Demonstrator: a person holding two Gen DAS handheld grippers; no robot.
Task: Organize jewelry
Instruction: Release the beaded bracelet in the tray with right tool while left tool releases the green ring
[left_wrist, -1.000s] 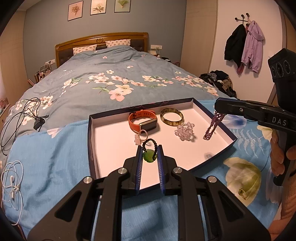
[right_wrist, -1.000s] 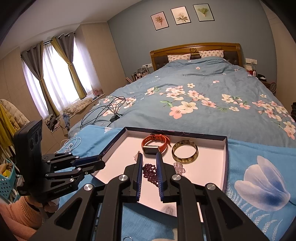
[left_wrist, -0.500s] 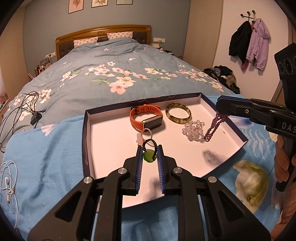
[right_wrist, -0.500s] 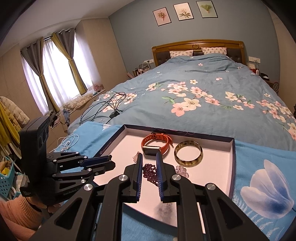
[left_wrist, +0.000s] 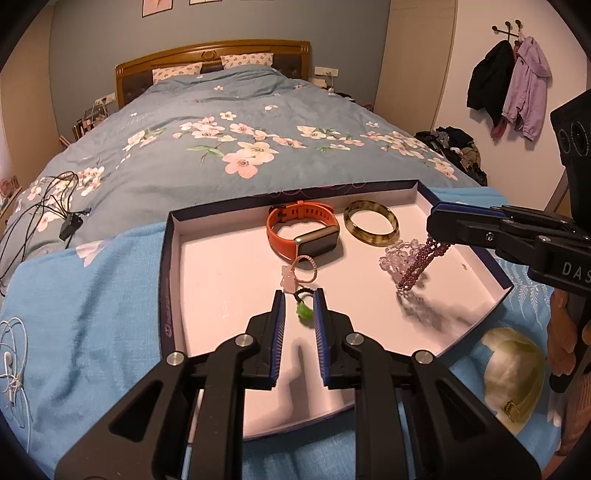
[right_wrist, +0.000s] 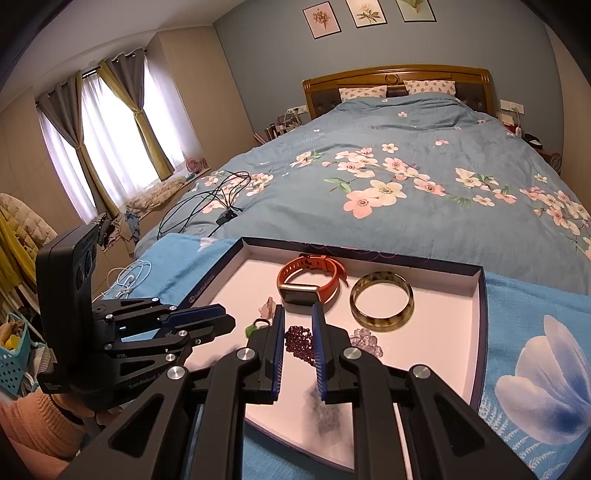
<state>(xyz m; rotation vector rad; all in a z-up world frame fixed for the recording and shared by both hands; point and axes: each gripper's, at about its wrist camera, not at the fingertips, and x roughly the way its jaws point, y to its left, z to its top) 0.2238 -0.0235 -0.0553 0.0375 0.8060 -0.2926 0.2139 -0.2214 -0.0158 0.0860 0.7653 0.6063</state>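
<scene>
The left tongs (left_wrist: 299, 314) are closed on a dark cord bracelet with a green pendant (left_wrist: 305, 311), which hangs between the blue pads above the near part of the shallow tray (left_wrist: 167, 266). The right tongs (right_wrist: 297, 334) are clamped on a purple bead bracelet (right_wrist: 298, 341); seen from the left wrist, this strand dangles from the tips, and its lower end reaches down to the tray floor or just above it, beside a clear crystal bead bracelet (left_wrist: 397, 254). Whether the two strands touch cannot be determined.

Just beyond the green pendant, a pink beaded ring with a pale pink charm (left_wrist: 295, 271) lies on the tray floor. Behind it, an orange-strapped smartwatch (left_wrist: 303, 232) rests on its side, and a mottled amber bangle (left_wrist: 371, 228) lies flat to its right, apart from the watch.

The tray sits on a light blue blanket (left_wrist: 92, 314) spread over the foot of the bed (left_wrist: 229, 122). White earphones (left_wrist: 13, 365) lie on the blanket at the left edge, and a cream cap (left_wrist: 513, 369) lies to the right of the tray. Black cables (left_wrist: 48, 210) rest farther up on the floral duvet. Jackets (left_wrist: 509, 85) hang on the far wall.
</scene>
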